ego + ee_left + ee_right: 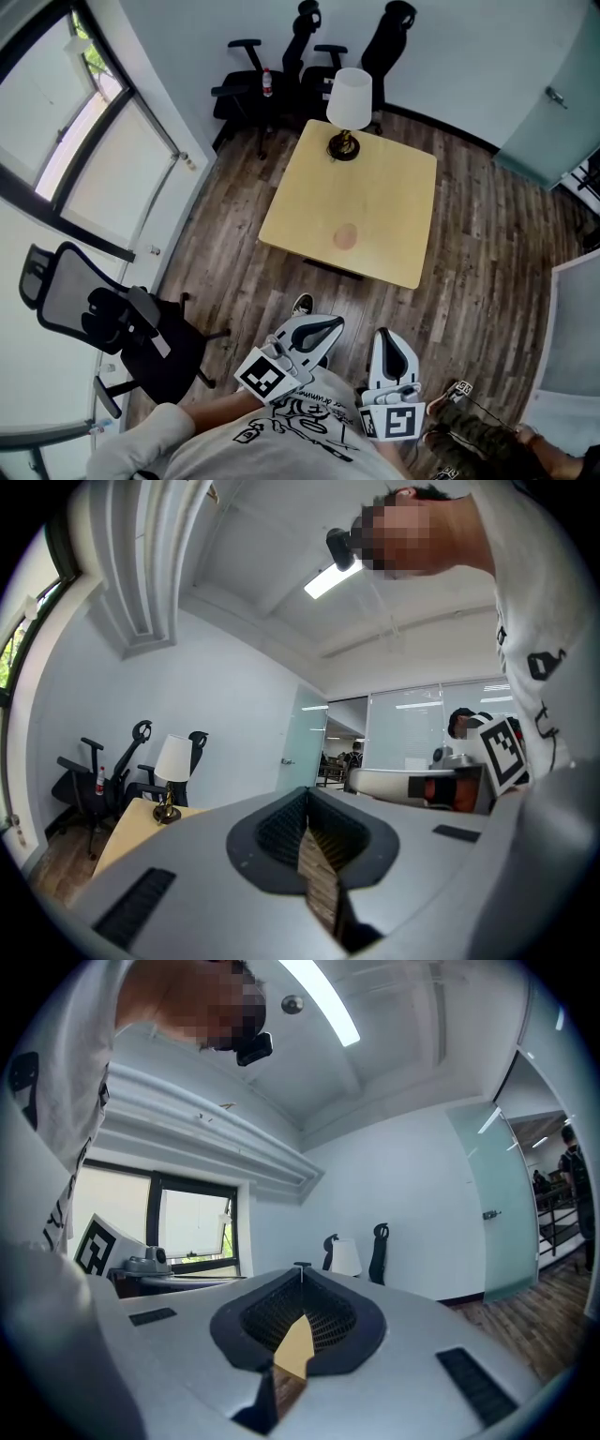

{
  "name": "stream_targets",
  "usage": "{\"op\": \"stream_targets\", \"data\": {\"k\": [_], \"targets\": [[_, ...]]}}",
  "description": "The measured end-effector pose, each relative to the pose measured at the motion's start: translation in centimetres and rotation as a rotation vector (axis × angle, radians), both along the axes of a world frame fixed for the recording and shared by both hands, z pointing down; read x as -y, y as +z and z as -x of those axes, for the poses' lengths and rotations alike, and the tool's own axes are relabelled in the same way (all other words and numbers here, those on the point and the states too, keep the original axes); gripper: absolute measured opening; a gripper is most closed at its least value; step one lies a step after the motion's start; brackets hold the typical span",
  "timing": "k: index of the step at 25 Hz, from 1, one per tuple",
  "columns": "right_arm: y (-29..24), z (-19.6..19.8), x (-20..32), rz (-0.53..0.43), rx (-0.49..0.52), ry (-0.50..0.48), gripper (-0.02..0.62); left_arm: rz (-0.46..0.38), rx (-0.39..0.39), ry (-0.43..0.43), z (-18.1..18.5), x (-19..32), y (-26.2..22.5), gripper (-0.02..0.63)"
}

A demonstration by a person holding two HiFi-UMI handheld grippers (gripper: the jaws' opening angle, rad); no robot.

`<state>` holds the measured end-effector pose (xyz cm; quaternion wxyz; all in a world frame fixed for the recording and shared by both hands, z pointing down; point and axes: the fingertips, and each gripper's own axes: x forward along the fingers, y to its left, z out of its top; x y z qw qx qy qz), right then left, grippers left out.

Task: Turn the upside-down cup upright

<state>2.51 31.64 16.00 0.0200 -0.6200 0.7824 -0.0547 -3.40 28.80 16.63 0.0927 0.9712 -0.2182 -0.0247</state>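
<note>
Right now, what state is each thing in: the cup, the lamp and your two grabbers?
cup: standing on the table, untouched, apart from both grippers
lamp: upright, at the table's far edge
left gripper: shut, empty
right gripper: shut, empty

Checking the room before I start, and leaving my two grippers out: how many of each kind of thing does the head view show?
Office chairs: 3
Table: 1
Lamp: 1
Cup: 1
Bottle: 1
Total: 7
</note>
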Motion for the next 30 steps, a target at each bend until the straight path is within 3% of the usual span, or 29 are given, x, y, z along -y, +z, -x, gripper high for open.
{"op": "stream_targets", "data": {"k": [16, 30], "targets": [[-1.5, 1.9, 17.3, -0.009, -0.031, -0.024, 0.023, 0.004, -0.026, 0.026, 1.5, 16.3, -1.1, 0.009], [-0.4, 4.1, 24.3, 0.015, -0.030, 0.015, 0.023, 0.036, -0.027, 0.069, 3.8, 23.2, 0.5, 0.009]]}}
